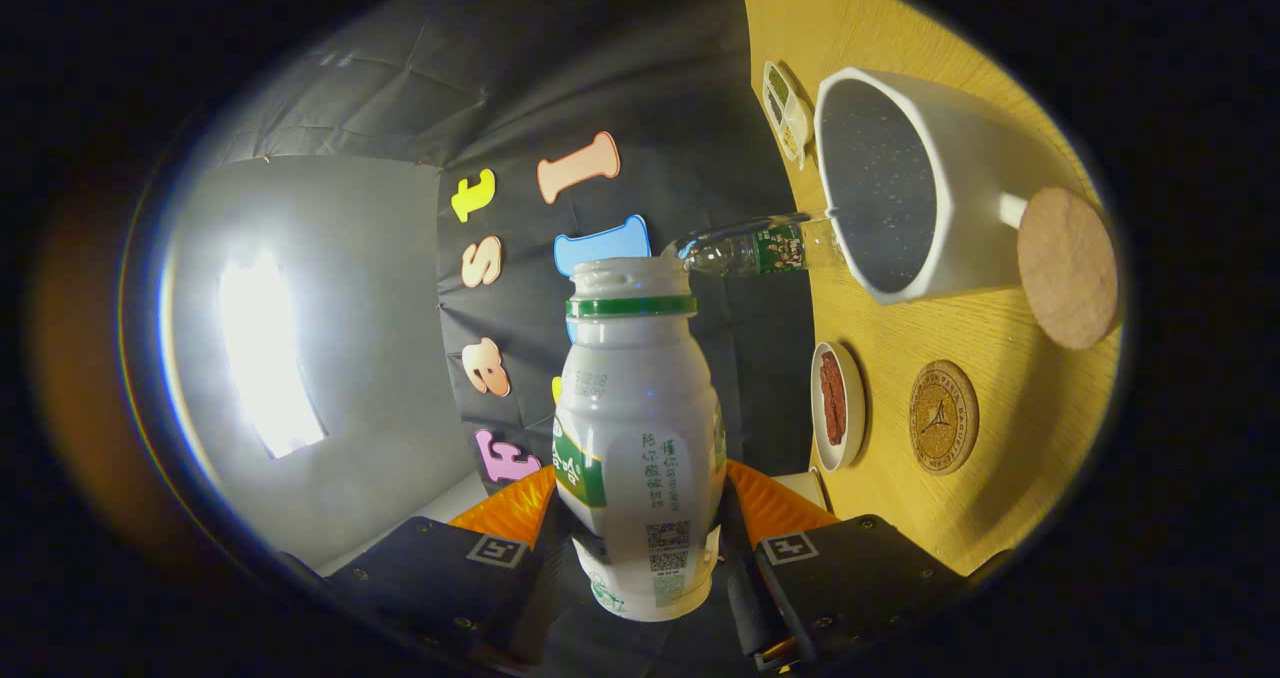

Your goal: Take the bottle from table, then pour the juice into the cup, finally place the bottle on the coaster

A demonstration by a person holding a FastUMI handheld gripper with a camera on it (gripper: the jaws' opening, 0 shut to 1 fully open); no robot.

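Dim booth; one blown-out white light patch (265,353) glares on grey wall panel (330,288). Strong fisheye bending, edges smeared, orange flare on rim. White plastic bottle with green neck band (640,428), clamped between gripper (640,518) fingers, sharp, softly lit. Yellow wooden table (1000,358) warm-toned; white cup (960,198) casts faint shadow.

Tongs (640,518) clamped on white bottle (638,428), cap off, both fingers pressing its sides. Beyond its open mouth: white cup (975,188) on the desk (990,358). Round coaster (943,416) beside small dish (838,406).
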